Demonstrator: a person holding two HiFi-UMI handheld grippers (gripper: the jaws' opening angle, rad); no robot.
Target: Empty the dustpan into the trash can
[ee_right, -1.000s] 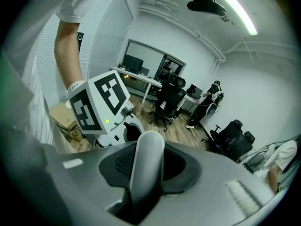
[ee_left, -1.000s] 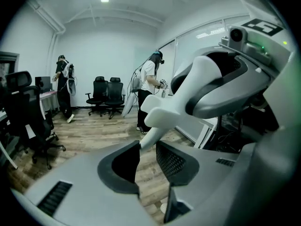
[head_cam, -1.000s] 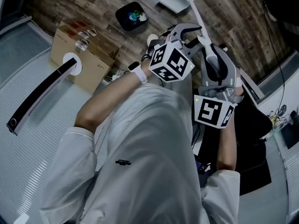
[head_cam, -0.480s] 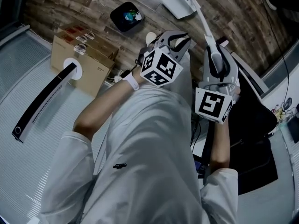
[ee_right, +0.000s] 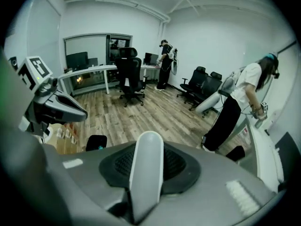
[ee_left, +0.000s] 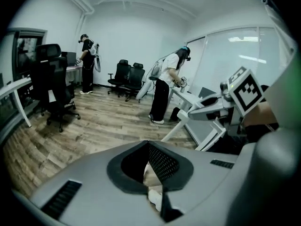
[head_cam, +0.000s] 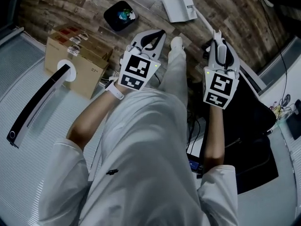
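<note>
In the head view the white dustpan (head_cam: 178, 8) lies on the wood floor, and its long handle (head_cam: 203, 21) runs back to my right gripper (head_cam: 217, 39). That gripper is shut on the dustpan handle (ee_right: 149, 149), which stands between the pads in the right gripper view (ee_right: 146, 182). The black trash can (head_cam: 118, 15), with coloured scraps inside, sits left of the dustpan and shows low in the right gripper view (ee_right: 96, 141). My left gripper (head_cam: 159, 34) hangs between can and handle. Its jaws have just been closing and are shut on nothing (ee_left: 149, 168).
A cardboard box (head_cam: 77, 55) and a curved black-and-white appliance (head_cam: 37, 100) stand at the left. My own leg and shoe (head_cam: 176, 44) reach between the grippers. A black office chair (head_cam: 254, 126) is at the right. Other people (ee_left: 164, 86) and chairs (ee_right: 131, 76) fill the room.
My left gripper has swung left, away from the handle, and its jaws have gone from wide open to shut. My right gripper has rolled and lowered, still holding the handle.
</note>
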